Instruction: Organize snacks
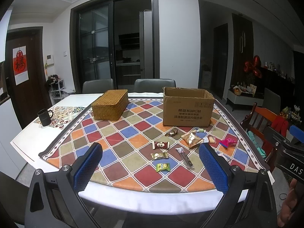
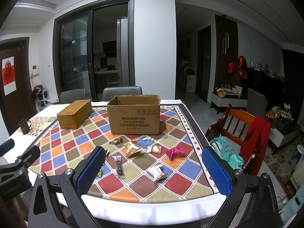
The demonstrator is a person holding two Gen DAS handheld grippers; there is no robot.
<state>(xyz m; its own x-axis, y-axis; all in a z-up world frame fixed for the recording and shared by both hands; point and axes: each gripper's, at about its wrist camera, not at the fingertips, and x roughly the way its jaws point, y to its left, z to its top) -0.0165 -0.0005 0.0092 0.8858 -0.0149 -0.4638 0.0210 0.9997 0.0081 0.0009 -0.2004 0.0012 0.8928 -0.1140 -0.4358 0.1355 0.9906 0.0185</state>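
Several wrapped snacks lie on the checkered tablecloth in front of an open cardboard box: a green packet, a gold packet, a dark red packet, a long dark bar, a tan bag and a pink wrapper. A closed woven basket stands left of the box. My left gripper is open and empty above the near table edge. My right gripper is open and empty, with a white packet and the bar ahead of it.
A black mug stands at the table's left side. Two grey chairs stand behind the table. A wooden chair with red and teal clothes is at the right. The other gripper shows at the right edge of the left wrist view.
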